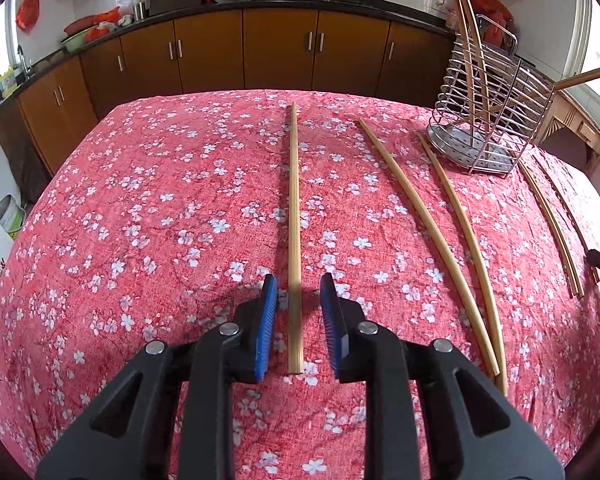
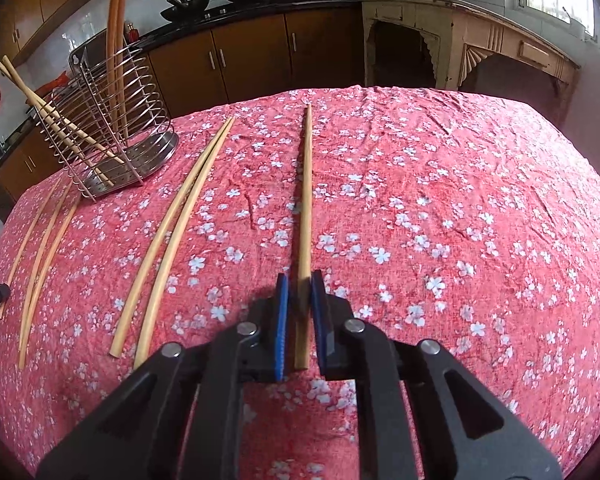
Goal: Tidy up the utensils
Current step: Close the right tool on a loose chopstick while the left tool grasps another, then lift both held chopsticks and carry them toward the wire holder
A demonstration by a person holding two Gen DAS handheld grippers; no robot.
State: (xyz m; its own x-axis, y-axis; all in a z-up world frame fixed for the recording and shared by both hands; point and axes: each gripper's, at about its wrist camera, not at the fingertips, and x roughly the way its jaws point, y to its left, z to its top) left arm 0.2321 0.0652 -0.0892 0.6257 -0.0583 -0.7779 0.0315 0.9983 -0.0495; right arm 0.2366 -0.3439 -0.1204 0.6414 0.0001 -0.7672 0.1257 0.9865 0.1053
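The left claw (image 1: pixel 299 286) stands apart around a chopstick (image 1: pixel 294 216) lying toward 12 o'clock on the table (image 1: pixel 140 220). The right claw (image 2: pixel 299 286) nearly pinches another chopstick (image 2: pixel 306 200); a loose grip could let it slip before reaching the wire holder (image 2: pixel 112 136) at 10 o'clock.

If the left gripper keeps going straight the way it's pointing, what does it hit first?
Most likely the chopstick lying lengthwise between the left gripper's open fingers, or the red cloth under it. Nothing else lies in that line, though depth is hard to judge.
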